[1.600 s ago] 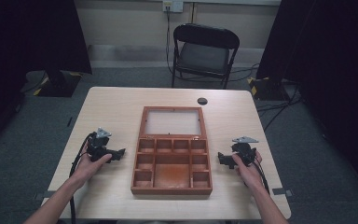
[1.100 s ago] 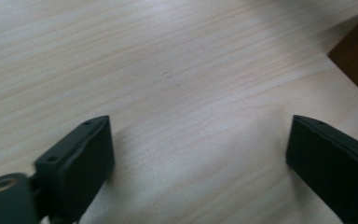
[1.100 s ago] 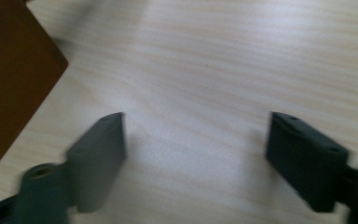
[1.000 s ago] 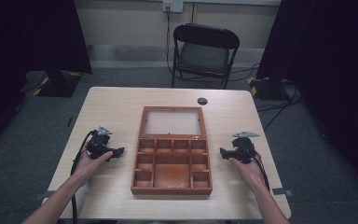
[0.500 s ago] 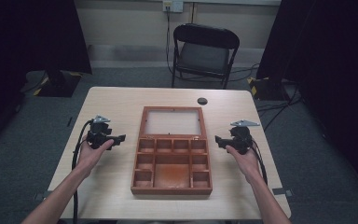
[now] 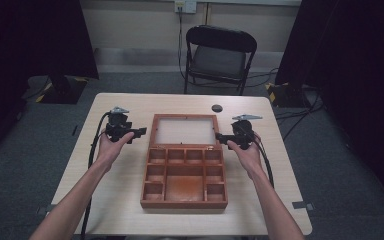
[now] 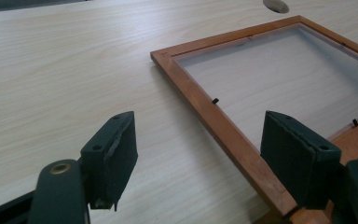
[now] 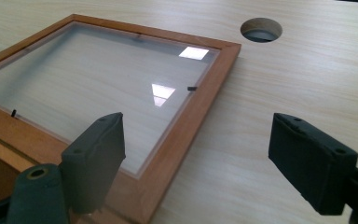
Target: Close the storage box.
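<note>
Light wooden table [image 6: 120, 200] with a round cable hole [image 6: 216, 108] near its far edge. A compartmented wooden box [image 6: 184, 187], its glazed lid [image 6: 185, 131] opened flat toward the far edge, lies at the centre.

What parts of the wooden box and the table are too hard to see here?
- Wooden box: in the high view its compartments are too small to tell what is inside; in the left gripper view the picture's lower edge and the gripper's jaws cut it off.
- Glass lid: in the right gripper view the picture's left edge crops it.
- Table hole: the top edge cuts it in the left gripper view.
- Table: its near edge runs off the high view.
</note>
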A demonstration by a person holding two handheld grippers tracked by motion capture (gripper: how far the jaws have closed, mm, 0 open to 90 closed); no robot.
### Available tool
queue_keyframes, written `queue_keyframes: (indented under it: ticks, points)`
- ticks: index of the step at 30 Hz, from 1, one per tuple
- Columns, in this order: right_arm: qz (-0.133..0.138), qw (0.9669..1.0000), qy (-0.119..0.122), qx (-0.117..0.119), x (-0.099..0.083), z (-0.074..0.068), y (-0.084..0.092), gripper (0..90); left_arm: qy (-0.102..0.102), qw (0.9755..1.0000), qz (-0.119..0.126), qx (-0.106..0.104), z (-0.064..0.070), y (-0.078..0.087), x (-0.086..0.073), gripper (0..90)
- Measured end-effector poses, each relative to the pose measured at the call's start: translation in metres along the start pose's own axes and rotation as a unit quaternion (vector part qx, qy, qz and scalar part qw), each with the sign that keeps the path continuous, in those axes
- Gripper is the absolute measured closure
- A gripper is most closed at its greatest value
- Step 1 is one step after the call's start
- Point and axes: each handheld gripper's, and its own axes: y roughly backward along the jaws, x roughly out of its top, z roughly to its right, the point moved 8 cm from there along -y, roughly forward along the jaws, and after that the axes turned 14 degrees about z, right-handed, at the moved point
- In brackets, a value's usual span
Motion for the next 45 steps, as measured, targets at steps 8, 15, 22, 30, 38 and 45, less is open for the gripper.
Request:
queue_keyframes:
  ticks: [8,15,22,30,38,45]
  points:
    - [-0.010,0.9996,-0.025,0.013,0.000,-0.005,-0.025,19.5,0.015,0.9993,-0.028,-0.017,0.015,-0.024,-0.013,27.7]
    - [-0.026,0.9982,-0.050,0.018,-0.006,-0.005,-0.040,19.1,0.031,0.9985,-0.033,-0.029,0.021,-0.035,-0.016,29.0]
    - [-0.045,0.9971,-0.058,0.019,-0.015,-0.007,-0.049,19.1,0.041,0.9971,-0.058,-0.029,0.025,-0.045,-0.026,31.7]
    - [-0.054,0.9944,-0.087,0.026,-0.021,-0.014,-0.059,14.8,0.050,0.9964,-0.059,-0.035,0.031,-0.051,-0.027,30.5]
    - [-0.056,0.9913,-0.113,0.037,-0.023,-0.012,-0.062,13.9,0.061,0.9958,-0.058,-0.037,0.028,-0.053,-0.029,25.5]
    - [-0.063,0.9889,-0.127,0.043,-0.024,-0.015,-0.063,14.2,0.084,0.9936,-0.062,-0.042,0.032,-0.057,-0.031,22.8]
